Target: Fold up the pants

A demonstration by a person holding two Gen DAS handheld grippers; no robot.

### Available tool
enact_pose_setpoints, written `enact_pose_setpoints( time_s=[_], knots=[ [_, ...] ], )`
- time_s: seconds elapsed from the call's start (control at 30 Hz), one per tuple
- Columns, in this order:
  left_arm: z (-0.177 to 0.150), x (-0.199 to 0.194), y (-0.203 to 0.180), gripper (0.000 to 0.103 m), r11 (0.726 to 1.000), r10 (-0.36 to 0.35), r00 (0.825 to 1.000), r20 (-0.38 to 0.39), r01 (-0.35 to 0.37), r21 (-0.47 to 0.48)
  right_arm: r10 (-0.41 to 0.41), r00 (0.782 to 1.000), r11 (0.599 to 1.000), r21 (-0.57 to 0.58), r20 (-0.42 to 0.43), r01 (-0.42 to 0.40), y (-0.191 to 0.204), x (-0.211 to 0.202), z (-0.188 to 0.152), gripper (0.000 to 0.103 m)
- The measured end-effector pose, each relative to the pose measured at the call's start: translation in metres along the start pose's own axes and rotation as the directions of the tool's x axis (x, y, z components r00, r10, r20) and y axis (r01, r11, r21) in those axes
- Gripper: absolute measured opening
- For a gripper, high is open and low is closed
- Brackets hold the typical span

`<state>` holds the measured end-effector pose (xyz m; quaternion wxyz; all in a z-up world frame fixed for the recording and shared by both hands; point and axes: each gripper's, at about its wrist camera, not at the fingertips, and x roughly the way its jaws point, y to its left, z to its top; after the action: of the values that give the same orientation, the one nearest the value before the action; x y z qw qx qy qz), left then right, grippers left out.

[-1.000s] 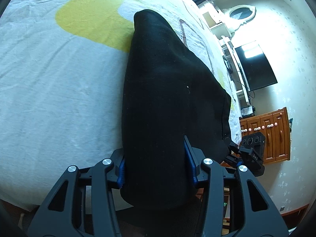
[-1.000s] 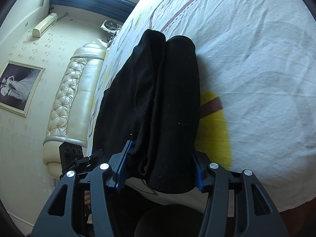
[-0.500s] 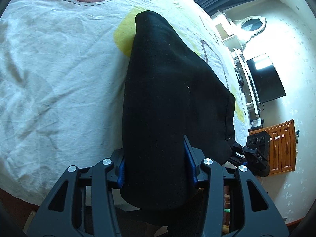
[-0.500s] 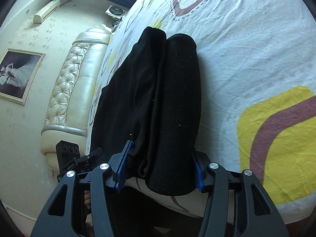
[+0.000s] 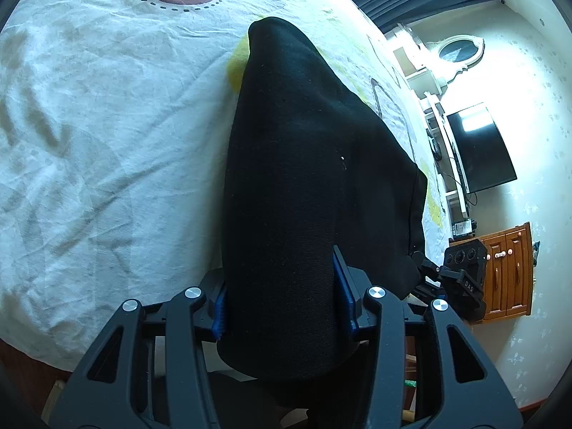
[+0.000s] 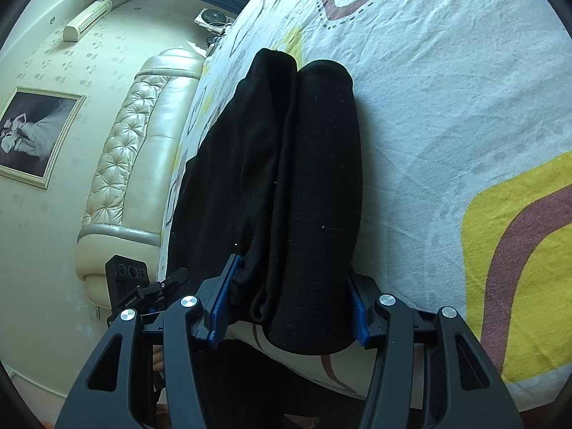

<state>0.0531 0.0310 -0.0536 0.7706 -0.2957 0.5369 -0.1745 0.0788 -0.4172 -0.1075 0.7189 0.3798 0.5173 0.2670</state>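
Note:
The black pants (image 5: pixel 304 164) hang lifted over the bed, stretched between both grippers. My left gripper (image 5: pixel 282 300) is shut on one end of the pants, the cloth bulging between its blue pads. My right gripper (image 6: pixel 289 304) is shut on the other end of the pants (image 6: pixel 304 164), which shows two folded layers side by side. The right gripper also shows in the left wrist view (image 5: pixel 461 279), and the left gripper shows in the right wrist view (image 6: pixel 143 286). The fingertips are hidden by cloth.
The bed has a white sheet (image 5: pixel 89 125) with yellow and maroon shapes (image 6: pixel 518 243). A padded cream headboard (image 6: pixel 132 164) stands on one side. A television (image 5: pixel 479 146) and a wooden cabinet (image 5: pixel 507 268) stand against the wall past the bed's foot.
Both grippers have carried the pants across the bed. The sheet pattern has slid beneath them. The grip on the cloth is the same.

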Motion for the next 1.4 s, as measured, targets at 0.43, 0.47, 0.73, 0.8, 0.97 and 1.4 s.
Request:
enact_pose_setpoints(
  time_s=[0.43,0.47,0.73,0.8,0.97,1.4],
  knots=[
    [0.010,-0.035,0.021,0.078,0.991,-0.133,0.988,0.077,0.131,0.024,-0.016,0.997,1.000,-0.010,0.082,0.017,0.005,-0.036,0.015,0.077],
    [0.014,-0.036,0.024,0.079,0.991,-0.128,0.988,0.085,0.126,0.034,-0.011,0.995,1.000,-0.004,0.098,0.011,0.003,-0.039,0.022,0.079],
    [0.069,0.009,0.029,0.079,0.985,-0.169,0.984,0.051,0.170,-0.019,0.070,0.988,0.994,0.071,0.135,-0.080,-0.016,-0.013,0.075,0.079],
    [0.081,0.019,0.026,0.079,0.986,-0.169,0.985,0.045,0.169,0.002,0.110,0.985,0.990,0.073,0.133,-0.120,-0.014,-0.004,0.083,0.079],
    [0.102,0.039,0.019,0.084,0.984,-0.175,0.985,0.006,0.175,0.017,0.057,0.994,0.998,-0.007,0.089,-0.057,0.003,0.018,0.099,0.080],
    [0.103,0.042,0.000,0.043,0.991,-0.001,0.999,0.049,-0.006,0.136,-0.001,0.994,0.997,-0.073,0.105,0.009,0.006,0.029,0.095,0.047]
  ],
)
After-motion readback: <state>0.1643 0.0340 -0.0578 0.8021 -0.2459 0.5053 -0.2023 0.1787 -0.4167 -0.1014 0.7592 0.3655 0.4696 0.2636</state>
